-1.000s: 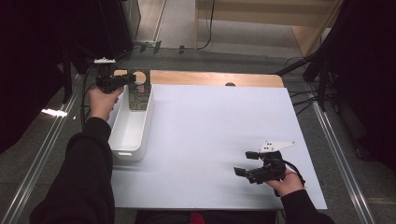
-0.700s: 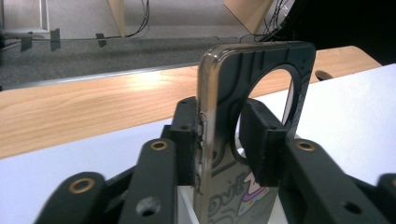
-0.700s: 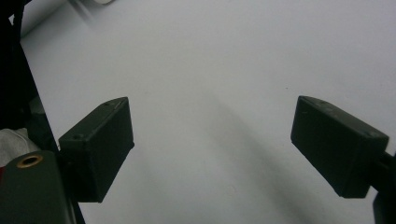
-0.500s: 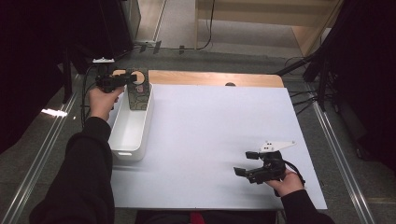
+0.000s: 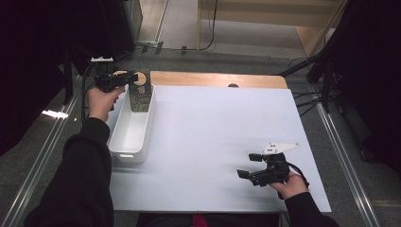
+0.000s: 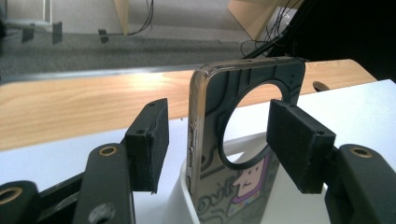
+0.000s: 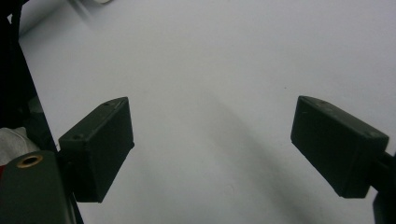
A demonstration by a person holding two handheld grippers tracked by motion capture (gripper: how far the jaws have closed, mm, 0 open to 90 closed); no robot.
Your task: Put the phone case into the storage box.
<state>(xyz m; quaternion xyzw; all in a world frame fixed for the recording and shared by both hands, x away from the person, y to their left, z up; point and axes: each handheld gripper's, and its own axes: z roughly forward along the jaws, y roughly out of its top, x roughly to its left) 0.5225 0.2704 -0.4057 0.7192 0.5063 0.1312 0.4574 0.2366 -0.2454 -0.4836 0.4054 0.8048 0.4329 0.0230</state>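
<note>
High view, upper left of frame: left gripper (image 5: 134,78) sits at the far end of a white bin (image 5: 130,127), held by the left hand (image 5: 101,100). A phone case (image 5: 140,96) stands on end inside that far end of the bin, leaning against its end wall, dark with a patterned print and a large round cut-out near the top.

Left gripper view, centre of frame: the phone case (image 6: 243,140) stands upright between the two black pads (image 6: 150,140), rising out of the bin's white rim (image 6: 187,200). The jaws have just been opening. Clear gap on the left side between pad and case edge; the right pad overlaps the case in the picture, contact not certain, but no squeeze is visible. Case rests in the bin, released.

High view, lower right of frame: right gripper (image 5: 247,165) lies low over the white table sheet (image 5: 213,123), held by the right hand (image 5: 291,183), well apart from the bin.

Right gripper view: jaws spread wide, nothing between them, bare white sheet (image 7: 210,70) below.
</note>
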